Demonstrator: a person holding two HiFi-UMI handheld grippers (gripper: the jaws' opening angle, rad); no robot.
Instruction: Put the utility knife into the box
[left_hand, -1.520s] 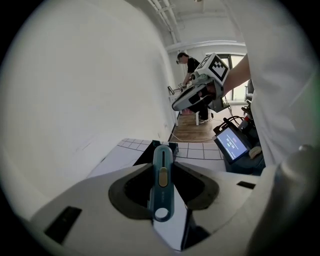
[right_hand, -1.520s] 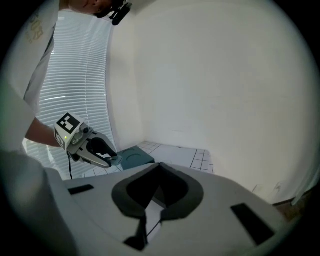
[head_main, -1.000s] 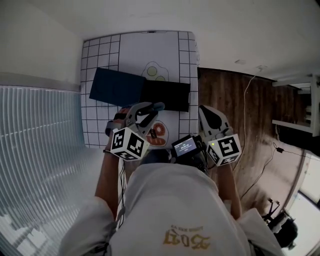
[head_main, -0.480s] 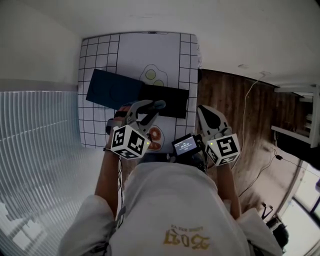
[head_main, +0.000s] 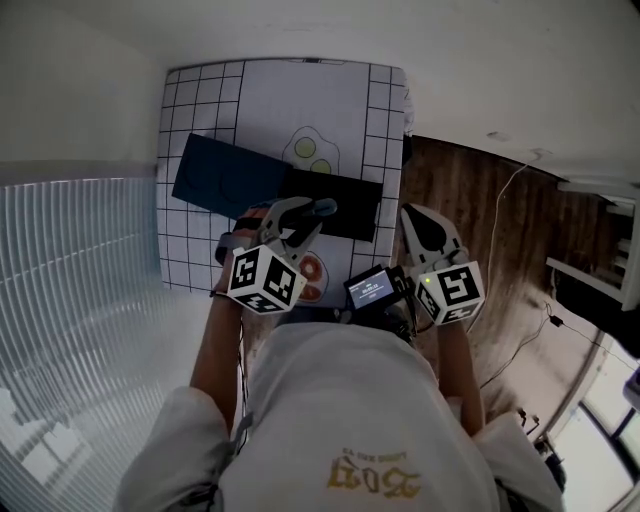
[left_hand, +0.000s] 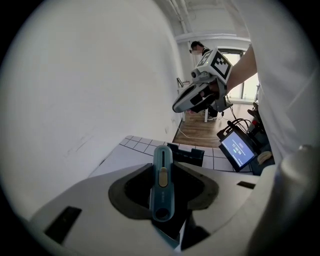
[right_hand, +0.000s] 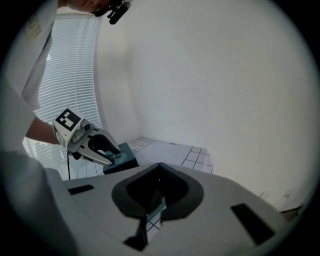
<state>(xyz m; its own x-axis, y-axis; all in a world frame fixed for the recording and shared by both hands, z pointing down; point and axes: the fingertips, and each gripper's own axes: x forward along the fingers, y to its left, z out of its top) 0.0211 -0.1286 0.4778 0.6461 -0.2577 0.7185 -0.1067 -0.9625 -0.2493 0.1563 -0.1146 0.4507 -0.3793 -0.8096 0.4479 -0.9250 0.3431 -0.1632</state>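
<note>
A light blue utility knife (left_hand: 162, 184) with a tan slider sits between the jaws of my left gripper (left_hand: 162, 165), which is shut on it. In the head view the left gripper (head_main: 305, 215) hovers over the near edge of a black open box (head_main: 338, 196), and the knife (head_main: 321, 208) points toward it. The box (left_hand: 186, 154) lies just beyond the knife's tip. My right gripper (head_main: 412, 215) hangs past the table's right edge, over the wooden floor, and its jaws (right_hand: 159, 166) meet at the tips with nothing in them.
A dark blue lid (head_main: 224, 177) lies against the box's left side on a white grid mat (head_main: 200, 110) printed with fried eggs (head_main: 311, 149). A small screen device (head_main: 371, 291) hangs at the person's chest. A blind covers the left side.
Both grippers have drifted slightly forward and lower. The knife stays in the left jaws, still at the box's near edge.
</note>
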